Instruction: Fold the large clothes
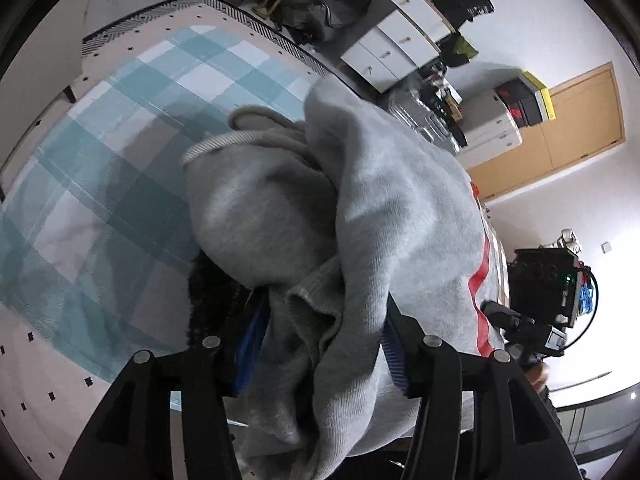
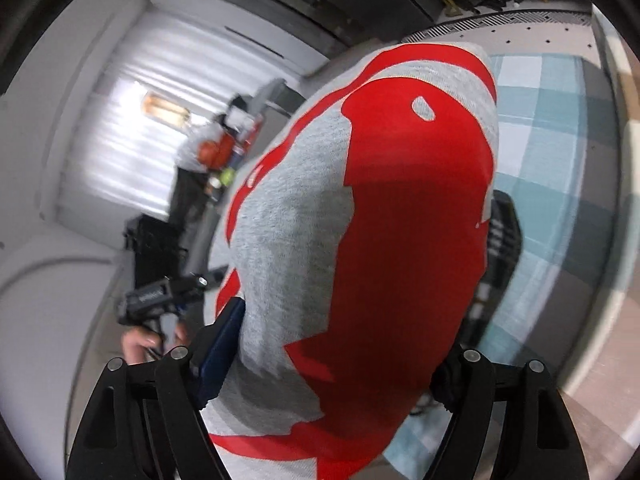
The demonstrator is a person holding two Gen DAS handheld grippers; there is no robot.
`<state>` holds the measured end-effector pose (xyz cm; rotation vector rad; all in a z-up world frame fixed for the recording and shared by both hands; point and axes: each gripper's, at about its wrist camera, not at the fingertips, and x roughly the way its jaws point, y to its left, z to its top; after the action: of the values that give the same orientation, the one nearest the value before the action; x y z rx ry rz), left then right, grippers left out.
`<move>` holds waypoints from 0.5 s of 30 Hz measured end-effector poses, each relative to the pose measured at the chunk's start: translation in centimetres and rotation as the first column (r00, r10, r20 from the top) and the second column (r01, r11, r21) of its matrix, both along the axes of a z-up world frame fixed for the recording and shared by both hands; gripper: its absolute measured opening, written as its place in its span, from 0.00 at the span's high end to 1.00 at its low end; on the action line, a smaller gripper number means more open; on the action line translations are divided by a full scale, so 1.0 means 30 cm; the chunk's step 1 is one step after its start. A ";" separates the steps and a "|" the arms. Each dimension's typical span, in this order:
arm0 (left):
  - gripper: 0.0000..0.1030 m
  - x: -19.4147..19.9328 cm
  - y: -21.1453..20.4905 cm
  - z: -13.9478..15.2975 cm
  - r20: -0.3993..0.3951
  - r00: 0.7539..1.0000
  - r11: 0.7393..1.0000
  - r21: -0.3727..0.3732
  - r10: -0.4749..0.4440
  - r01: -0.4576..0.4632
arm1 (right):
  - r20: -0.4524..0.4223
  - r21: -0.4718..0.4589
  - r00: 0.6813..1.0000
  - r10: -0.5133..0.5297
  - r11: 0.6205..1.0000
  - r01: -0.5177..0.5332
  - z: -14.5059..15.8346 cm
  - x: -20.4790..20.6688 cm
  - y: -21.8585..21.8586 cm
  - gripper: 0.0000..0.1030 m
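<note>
My left gripper [image 1: 320, 344] has a thick bunch of the grey sweatshirt [image 1: 380, 208] between its blue pads; whether they press on it or have let go I cannot tell, for the cloth hides both inner faces. The ribbed cuff or collar [image 1: 208, 146] lies on the far left of the heap. I judge that I hold this edge so the fold comes down squarely onto the bed.

My right gripper [image 2: 332, 360] stands wide around the other side of the sweatshirt [image 2: 296, 216], where the red print [image 2: 408, 216] is. The cloth fills the gap, but whether the pads clamp it I cannot tell. Two grips, one on each side, keep a large garment from sagging in the middle.

The garment hangs low over a bedcover of blue and white checks [image 1: 120, 168], with a patterned border [image 1: 132, 28] at the far edge. Right of it stand white drawers [image 1: 392, 48] and a wooden door [image 1: 560, 128].
</note>
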<state>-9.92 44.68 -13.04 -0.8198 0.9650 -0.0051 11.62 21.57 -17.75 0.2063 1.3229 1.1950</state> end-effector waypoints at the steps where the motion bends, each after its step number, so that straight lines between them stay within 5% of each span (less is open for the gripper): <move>1: 0.53 -0.005 0.001 0.004 -0.002 1.000 1.000 0.009 0.007 -0.007 | 0.016 -0.023 1.000 0.002 1.000 -0.002 0.025 0.005 0.008 0.22; 7: 0.53 0.033 -0.030 -0.007 -0.030 0.999 0.999 0.047 0.014 -0.012 | 0.072 -0.160 0.997 0.034 0.987 -0.022 0.099 0.002 0.096 0.23; 11: 0.53 0.019 -0.003 -0.022 -0.019 0.999 1.000 0.007 0.027 -0.027 | 0.184 -0.237 0.981 0.057 0.972 -0.012 0.195 -0.015 0.074 0.22; 15: 0.53 -0.016 0.005 0.007 -0.019 0.999 0.999 0.004 0.041 -0.041 | 0.462 -0.315 0.878 0.122 0.949 0.034 0.343 -0.108 0.059 0.18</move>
<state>-10.40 44.83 -12.84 -0.8373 0.9654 0.0399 8.38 23.33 -7.46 -0.3379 1.0580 0.9707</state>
